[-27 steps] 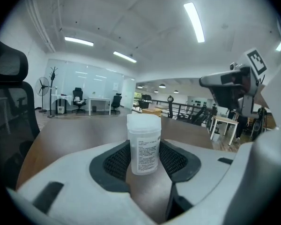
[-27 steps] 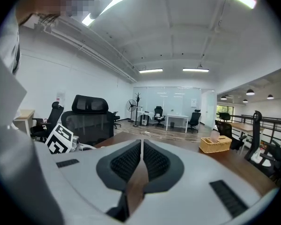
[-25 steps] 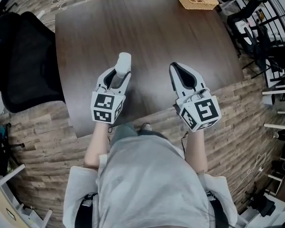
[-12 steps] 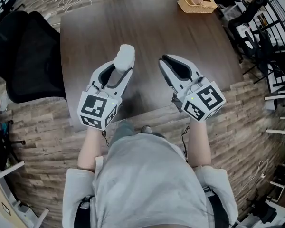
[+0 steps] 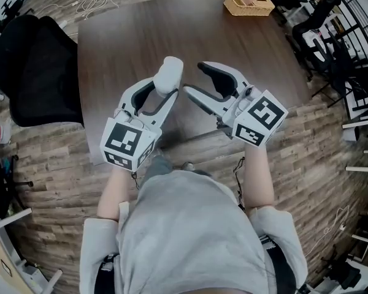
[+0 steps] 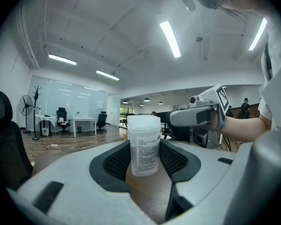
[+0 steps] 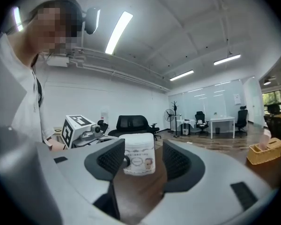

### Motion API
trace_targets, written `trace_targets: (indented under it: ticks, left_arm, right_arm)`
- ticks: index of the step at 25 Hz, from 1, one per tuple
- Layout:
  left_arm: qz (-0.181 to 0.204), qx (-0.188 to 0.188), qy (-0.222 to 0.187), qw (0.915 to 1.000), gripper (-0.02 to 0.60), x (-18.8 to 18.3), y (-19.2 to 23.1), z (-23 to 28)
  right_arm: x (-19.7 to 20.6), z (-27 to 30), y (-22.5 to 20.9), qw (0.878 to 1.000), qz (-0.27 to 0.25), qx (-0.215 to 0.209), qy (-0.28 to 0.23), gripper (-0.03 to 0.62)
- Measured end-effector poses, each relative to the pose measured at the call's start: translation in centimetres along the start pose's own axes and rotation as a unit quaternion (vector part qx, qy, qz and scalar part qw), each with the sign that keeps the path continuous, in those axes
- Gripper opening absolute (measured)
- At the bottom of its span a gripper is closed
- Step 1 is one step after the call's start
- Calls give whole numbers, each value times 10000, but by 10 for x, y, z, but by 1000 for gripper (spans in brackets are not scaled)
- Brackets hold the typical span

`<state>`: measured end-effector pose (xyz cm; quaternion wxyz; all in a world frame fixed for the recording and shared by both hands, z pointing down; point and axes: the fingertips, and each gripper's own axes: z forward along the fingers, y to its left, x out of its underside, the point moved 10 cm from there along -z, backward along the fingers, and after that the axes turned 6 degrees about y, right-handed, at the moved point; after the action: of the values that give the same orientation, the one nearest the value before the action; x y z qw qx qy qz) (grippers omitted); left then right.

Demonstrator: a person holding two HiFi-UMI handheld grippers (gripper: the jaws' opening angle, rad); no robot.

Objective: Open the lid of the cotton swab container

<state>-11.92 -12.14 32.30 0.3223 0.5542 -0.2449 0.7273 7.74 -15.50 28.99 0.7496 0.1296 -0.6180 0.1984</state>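
Over dark table (image 5: 129, 48) on plank floor (image 5: 55, 158), L gripper (image 5: 167, 86) holds container (image 5: 170, 72).

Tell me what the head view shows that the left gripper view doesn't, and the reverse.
Only the head view: the left gripper's black-and-white marker cube and the gap between the right gripper's jaws, which have just been opening and grip nothing. Only the left gripper view: ceiling strip lights, a standing floor fan, and the print on the white plastic cotton swab container's label. Both: that container, lid on, clamped in the left gripper, with the right gripper alongside.
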Motion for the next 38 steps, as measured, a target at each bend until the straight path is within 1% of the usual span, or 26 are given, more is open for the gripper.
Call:
trace_targets:
  ticks: [3,9,15,20,23,27,30,32,35,38]
  left_arm:
    - [74,-1,-5,10000,190,-5,-10,0]
    - [104,18,-2,9999,190,-9,-25,2]
    - [167,6,4,9999,190,-10,-31,0]
    - [461,-110,122,9988,190,-11,-33,1]
    - [558,-121,141,9983,189,-12,-32,1]
    - [648,-123,103,9978,189,-16,-32,1]
    - [638,-145,48,9978,189,-17,-31,2]
    - [698,-253,-77,9972,190,-18,-31,2]
    - [912,-478,-199,9945,190,-19,-33,2]
    - [825,-423,-200,9955,190,-20,-33,3]
  right_arm:
    - [-2,0,9,9998,-113,-145,33,245]
    - [0,2,16,9998,-143,-154,11,273]
    - [-2,6,19,9996,-239,-178,8,273]
    - [-3,5,19,9986,-470,-153,174,273]
    - [-6,5,19,9979,-585,-142,248,273]
    - [-8,4,16,9991,-344,-226,134,273]
    - [-8,4,14,9995,-242,-177,68,273]
    - [-8,5,14,9997,-166,-164,-15,273]
    - [-10,4,15,9997,-145,-158,-114,273]
    - [-11,4,15,9997,-173,-159,-70,273]
